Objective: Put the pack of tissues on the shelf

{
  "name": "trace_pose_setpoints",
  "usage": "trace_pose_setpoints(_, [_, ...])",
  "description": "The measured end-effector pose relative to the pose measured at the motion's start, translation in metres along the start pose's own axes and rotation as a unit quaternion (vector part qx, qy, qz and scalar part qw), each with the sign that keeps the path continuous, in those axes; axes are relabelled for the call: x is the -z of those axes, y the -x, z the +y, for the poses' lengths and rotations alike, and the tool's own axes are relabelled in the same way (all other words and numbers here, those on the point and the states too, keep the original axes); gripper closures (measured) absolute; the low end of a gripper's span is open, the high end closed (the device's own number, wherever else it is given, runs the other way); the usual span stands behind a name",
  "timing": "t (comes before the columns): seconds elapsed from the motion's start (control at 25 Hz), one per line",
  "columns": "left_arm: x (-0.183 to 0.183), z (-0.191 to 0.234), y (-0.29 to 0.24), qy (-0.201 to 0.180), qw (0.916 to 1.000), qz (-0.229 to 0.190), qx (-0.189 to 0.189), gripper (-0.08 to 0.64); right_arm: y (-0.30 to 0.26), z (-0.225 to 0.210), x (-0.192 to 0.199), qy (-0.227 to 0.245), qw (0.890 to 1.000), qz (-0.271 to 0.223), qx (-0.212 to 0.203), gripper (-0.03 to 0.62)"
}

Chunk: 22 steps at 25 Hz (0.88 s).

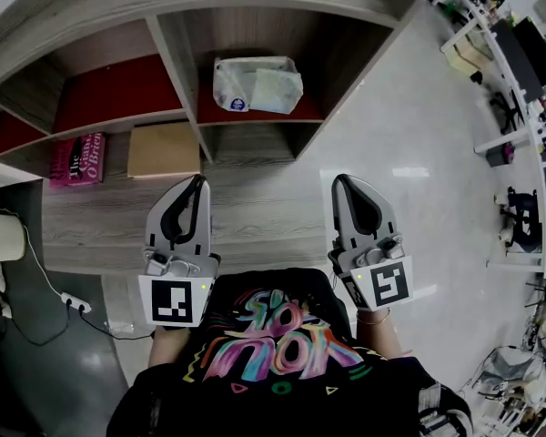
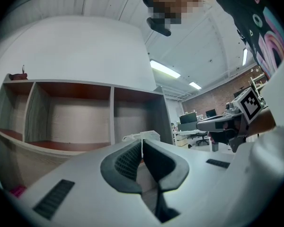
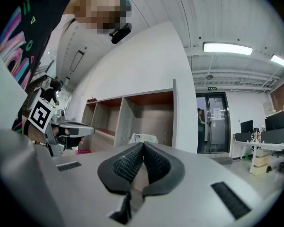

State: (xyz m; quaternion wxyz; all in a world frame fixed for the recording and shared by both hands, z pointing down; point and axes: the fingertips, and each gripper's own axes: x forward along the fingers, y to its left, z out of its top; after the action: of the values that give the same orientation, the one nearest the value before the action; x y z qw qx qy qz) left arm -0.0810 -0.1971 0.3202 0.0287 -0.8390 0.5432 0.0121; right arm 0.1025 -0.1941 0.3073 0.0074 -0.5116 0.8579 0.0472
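Head view: we see the clear plastic pack of tissues (image 1: pixel 257 85) in the wooden shelf's (image 1: pixel 176 53) right compartment. Its long axis runs left-right, far beyond both tools, slightly nearer the left gripper (image 1: pixel 197 181) than the right gripper (image 1: pixel 338 180).
Left gripper view: jaws pressed together, empty.
Right gripper view: same.

The shelf (image 1: pixel 255 198) shows pale grey wood grain, matt and lightly streaked, with a dull dark-red lining inside its compartments. The pack of tissues (image 1: pixel 257 85) is wrapped in thin, crinkled plastic film that catches the light. The left hand-held gripper (image 1: pixel 198 179) and right hand-held gripper (image 1: pixel 338 179) have smooth, satin light-grey plastic shells. Their pads (image 2: pixel 125 162) are matt black, rubbery-looking and finely ribbed. The floor (image 1: pixel 409 135) is pale and glossy, mirroring lamps. The shirt (image 1: pixel 282 349) is black cloth with a bright print.
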Motion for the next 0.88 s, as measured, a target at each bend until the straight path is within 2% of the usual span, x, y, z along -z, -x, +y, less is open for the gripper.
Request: trace_pose_setpoints(0.88, [0.0016,0.0036,-0.0004,0.002,1.0000,0.003,-0.003,0.531,-0.0036,0.0036,0.0021,-0.003,1.000,0.000,-0.004,0.575])
